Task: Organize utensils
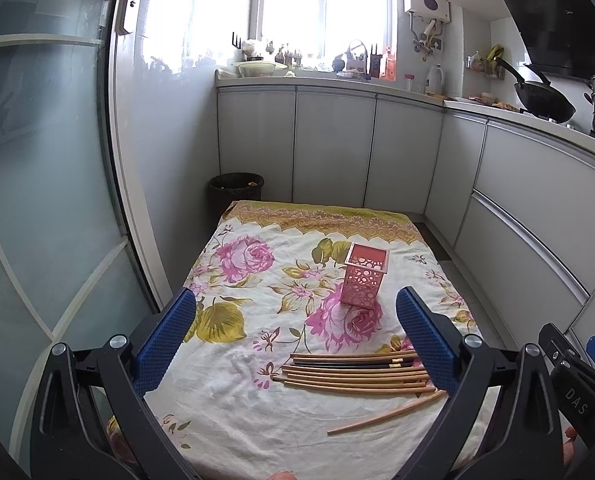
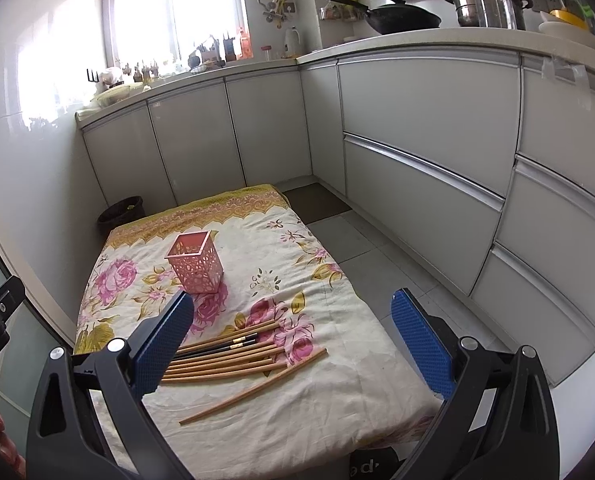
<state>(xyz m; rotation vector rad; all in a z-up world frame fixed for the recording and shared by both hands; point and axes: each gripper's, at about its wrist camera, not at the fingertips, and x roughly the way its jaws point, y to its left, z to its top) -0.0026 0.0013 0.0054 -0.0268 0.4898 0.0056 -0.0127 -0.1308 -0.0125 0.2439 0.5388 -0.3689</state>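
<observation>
A pink perforated holder (image 1: 364,275) (image 2: 196,265) stands upright and empty on the floral cloth (image 1: 257,412) (image 2: 337,392). Several wooden chopsticks (image 1: 357,378) (image 2: 225,364) lie side by side nearer me, two dark ones (image 1: 361,365) (image 2: 217,346) among them. One loose chopstick (image 1: 385,414) (image 2: 253,386) lies slanted in front of the pile. My left gripper (image 1: 295,338) hovers open above the cloth, left of the pile. My right gripper (image 2: 293,340) hovers open over the pile, with nothing between its blue pads (image 2: 163,344).
The low table stands in a narrow kitchen. Grey cabinets (image 2: 417,140) run along the back and right. A black bin (image 1: 235,192) sits at the table's far left corner. A glass door (image 1: 37,200) lines the left. The other gripper's body (image 1: 573,380) shows at right.
</observation>
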